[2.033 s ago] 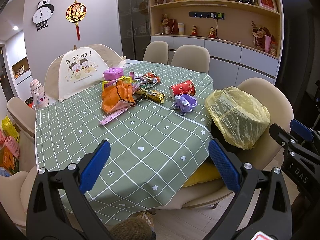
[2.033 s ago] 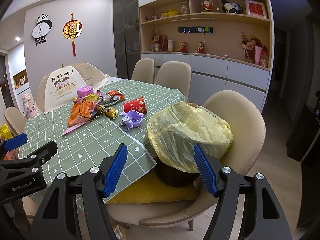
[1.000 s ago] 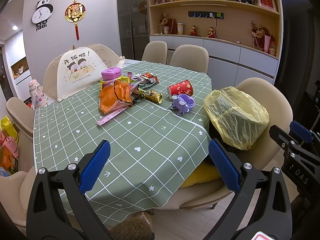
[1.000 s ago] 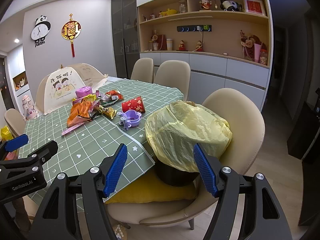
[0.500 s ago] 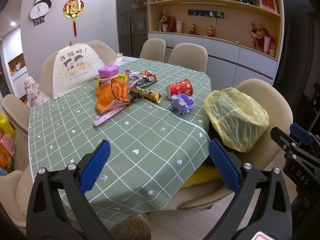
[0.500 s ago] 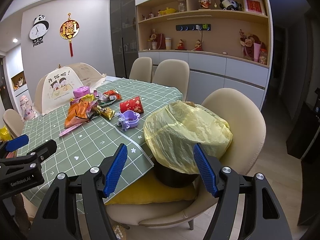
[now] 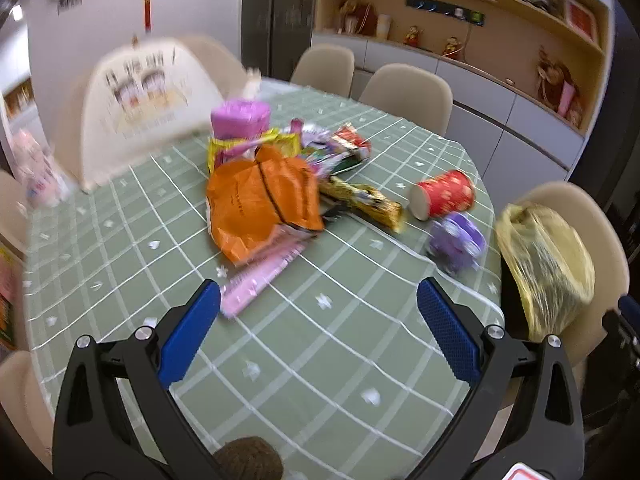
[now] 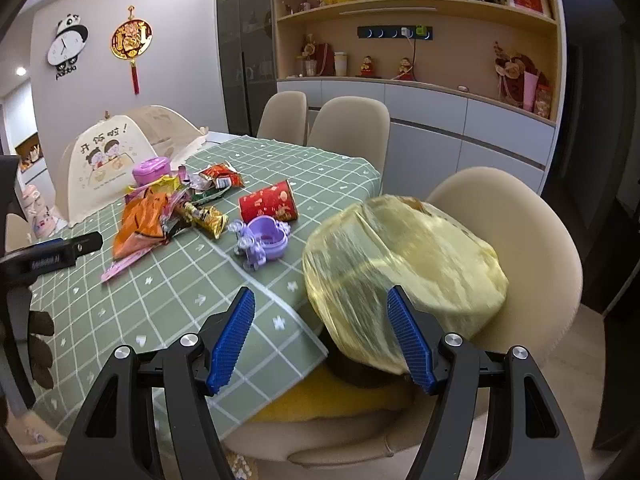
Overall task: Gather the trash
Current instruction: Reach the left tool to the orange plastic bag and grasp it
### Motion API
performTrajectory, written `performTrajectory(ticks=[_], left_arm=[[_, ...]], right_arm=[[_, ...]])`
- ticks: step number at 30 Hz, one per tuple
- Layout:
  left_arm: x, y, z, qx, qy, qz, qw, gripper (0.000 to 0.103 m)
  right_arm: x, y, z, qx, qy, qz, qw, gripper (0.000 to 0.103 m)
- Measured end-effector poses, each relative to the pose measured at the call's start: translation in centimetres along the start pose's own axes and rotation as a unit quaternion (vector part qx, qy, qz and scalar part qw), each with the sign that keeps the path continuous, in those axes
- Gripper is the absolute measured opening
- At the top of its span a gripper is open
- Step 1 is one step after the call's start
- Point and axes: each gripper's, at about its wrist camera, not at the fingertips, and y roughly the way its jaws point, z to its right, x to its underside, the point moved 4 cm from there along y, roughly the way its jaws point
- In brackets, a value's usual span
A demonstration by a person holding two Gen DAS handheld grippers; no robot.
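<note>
Approach stage of the trash collection, nothing yet picked up. Left claw (image 7: 318, 322) spread wide and empty above the near part of the green checked surface (image 7: 304, 360), aimed toward the pile of wrappers (image 7: 280, 184), with the pink strip wrapper (image 7: 256, 280) nearest its left finger. Right claw (image 8: 320, 338) likewise spread and empty, hovering just before the yellow bag-lined bin (image 8: 400, 264) seated on the cream chair (image 8: 532, 248) at the surface's edge. Trash lying mid-surface: orange bag (image 7: 260, 204), gold wrapper (image 7: 366, 200), red paper cup (image 7: 444, 194) tipped on its side, purple plastic toy (image 8: 262, 240) close to the bin. Likely next: left claw down onto the pink strip or the orange bag, closing on a thin flat edge, then across to the bin. Left view heavily smeared by motion; wrappers at the pile's back indistinct, bin's mouth and contents hidden by the yellow liner, its dark base only partly visible.
</note>
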Motion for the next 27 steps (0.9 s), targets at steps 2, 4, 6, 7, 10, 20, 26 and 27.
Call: performTrajectory(ticks=[2,4,6,7,10,20,26,27], left_arm=[[-1.5,2.3,-2.6,0.02,-0.03,-0.02,0.9991,0.094],[-2.8,4.4,-4.7,0.026,-0.044,-0.029,0.9983,0.094],[-4.0,6.1,-6.1,0.034,-0.045,-0.037,0.9977,0.094],[-4.6,7.2,-6.8,0.038,-0.045,-0.043,0.9973,0.094],[-6.1,10.3,-8.6,0.046,-0.05,-0.06,0.9959,0.092],[-7.4,17.2,-10.4,0.063,-0.064,-0.114,0.9894,0.08],[-7.0,16.0,-11.2,0.078,-0.111,-0.113,0.9843,0.013],[-7.1,15.5,-11.3,0.077,-0.113,-0.11,0.9845,0.009]], right_arm=[[-1.1,1.2,-0.9,0.008,0.003,-0.004,1.0,0.065],[-2.3,2.5,-2.0,0.018,0.005,-0.01,1.0,0.065],[-3.4,3.6,-3.4,0.027,0.001,-0.017,0.999,0.065],[-3.9,4.1,-4.1,0.032,-0.003,-0.021,0.999,0.065],[-5.1,5.1,-6.1,0.044,-0.013,-0.027,0.999,0.065],[-6.7,7.4,-7.7,0.084,-0.035,-0.051,0.995,0.065],[-7.6,9.7,-7.4,0.056,-0.049,-0.054,0.996,0.065],[-7.8,10.3,-7.5,0.038,-0.045,-0.056,0.997,0.065]])
